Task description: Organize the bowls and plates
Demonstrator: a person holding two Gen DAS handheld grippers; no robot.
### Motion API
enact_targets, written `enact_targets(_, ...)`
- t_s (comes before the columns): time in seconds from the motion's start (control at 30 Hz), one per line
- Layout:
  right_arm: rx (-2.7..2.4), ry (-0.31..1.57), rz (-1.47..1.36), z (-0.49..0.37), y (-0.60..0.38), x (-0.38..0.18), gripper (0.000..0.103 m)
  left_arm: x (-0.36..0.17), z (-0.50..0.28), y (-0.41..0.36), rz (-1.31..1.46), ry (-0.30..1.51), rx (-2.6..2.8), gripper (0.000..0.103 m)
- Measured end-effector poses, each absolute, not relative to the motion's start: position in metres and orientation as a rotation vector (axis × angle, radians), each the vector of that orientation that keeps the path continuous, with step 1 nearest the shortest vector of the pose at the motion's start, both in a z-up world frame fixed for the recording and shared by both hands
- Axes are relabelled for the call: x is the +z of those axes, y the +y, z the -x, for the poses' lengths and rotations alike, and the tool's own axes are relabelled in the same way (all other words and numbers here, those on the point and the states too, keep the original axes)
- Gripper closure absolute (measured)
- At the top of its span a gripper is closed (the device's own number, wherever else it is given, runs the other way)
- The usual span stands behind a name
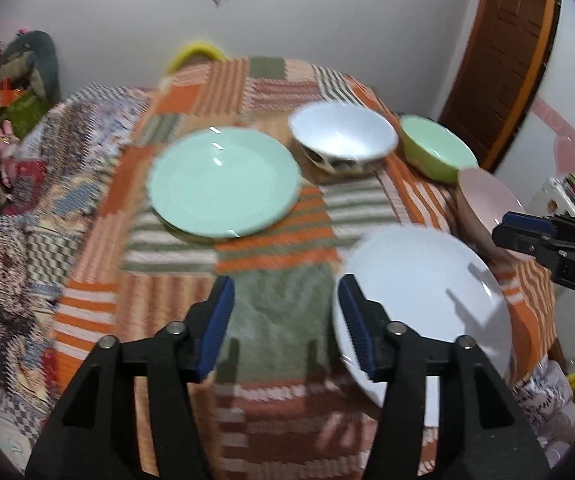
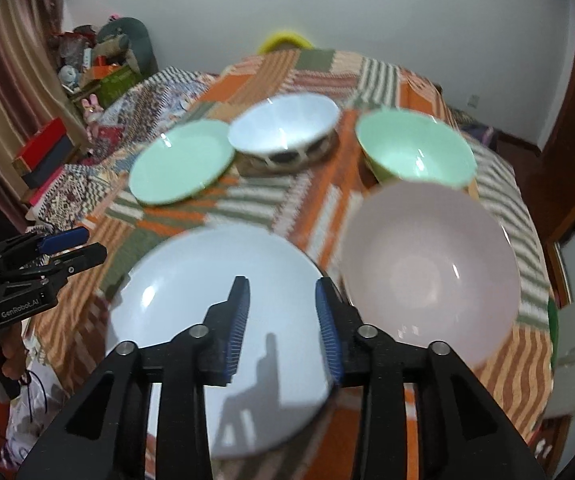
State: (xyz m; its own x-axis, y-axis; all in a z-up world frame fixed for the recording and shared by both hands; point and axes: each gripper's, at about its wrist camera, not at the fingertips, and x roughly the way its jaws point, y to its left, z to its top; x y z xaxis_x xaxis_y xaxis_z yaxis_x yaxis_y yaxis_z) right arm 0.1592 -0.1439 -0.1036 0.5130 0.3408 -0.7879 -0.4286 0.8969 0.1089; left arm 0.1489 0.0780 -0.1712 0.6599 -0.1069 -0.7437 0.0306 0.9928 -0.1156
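Note:
A white plate (image 1: 419,292) (image 2: 215,320) lies on the patchwork cloth at the near edge of the table. My left gripper (image 1: 285,320) stands open above the cloth just left of that plate, nothing between its fingers. My right gripper (image 2: 281,320) hangs open over the white plate, also with nothing in it. A mint plate (image 1: 223,182) (image 2: 181,160) sits further back on the left. Behind it stand a white patterned bowl (image 1: 341,138) (image 2: 283,128) and a green bowl (image 1: 433,148) (image 2: 413,146). A pink bowl (image 2: 431,268) (image 1: 487,196) is right of the white plate.
The patchwork tablecloth (image 1: 279,80) covers the round table and hangs over its edges. A yellow chair back (image 1: 195,54) shows behind the table. Cluttered shelves (image 2: 87,68) stand at the far left, a wooden door (image 1: 503,56) at the right.

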Motion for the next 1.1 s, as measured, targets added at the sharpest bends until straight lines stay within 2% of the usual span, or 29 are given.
enact_targets(0.17,0.511,0.877,0.116,-0.177,-0.115,-0.098,0.055,-0.155,-0.165,0.115,0.117,0.805,0.014,0.033)
enact_targets(0.27,0.533,0.864,0.13,-0.189,-0.098,-0.1,0.049,-0.153,-0.178,0.138,0.141,0.803,0.061,0.032)
enact_targets(0.47,0.582,0.906,0.118,-0.214,-0.067,-0.116,0.049,-0.167,-0.21,0.173,0.165,0.827,0.122,0.031)
enact_targets(0.73,0.61,0.995,0.136,-0.245,-0.028,-0.141,0.049,-0.216,-0.261,0.204,0.176,0.907,0.133,0.032)
enact_targets(0.8,0.612,1.017,0.144,-0.253,-0.02,-0.147,0.05,-0.226,-0.271,0.209,0.182,0.923,0.122,0.04)
enact_targets(0.87,0.611,1.048,0.146,-0.261,-0.014,-0.153,0.058,-0.233,-0.28,0.213,0.193,0.941,0.103,0.048)
enact_targets(1.1,0.561,1.116,0.15,-0.277,-0.002,-0.171,0.072,-0.255,-0.305,0.218,0.216,0.964,0.038,0.073)
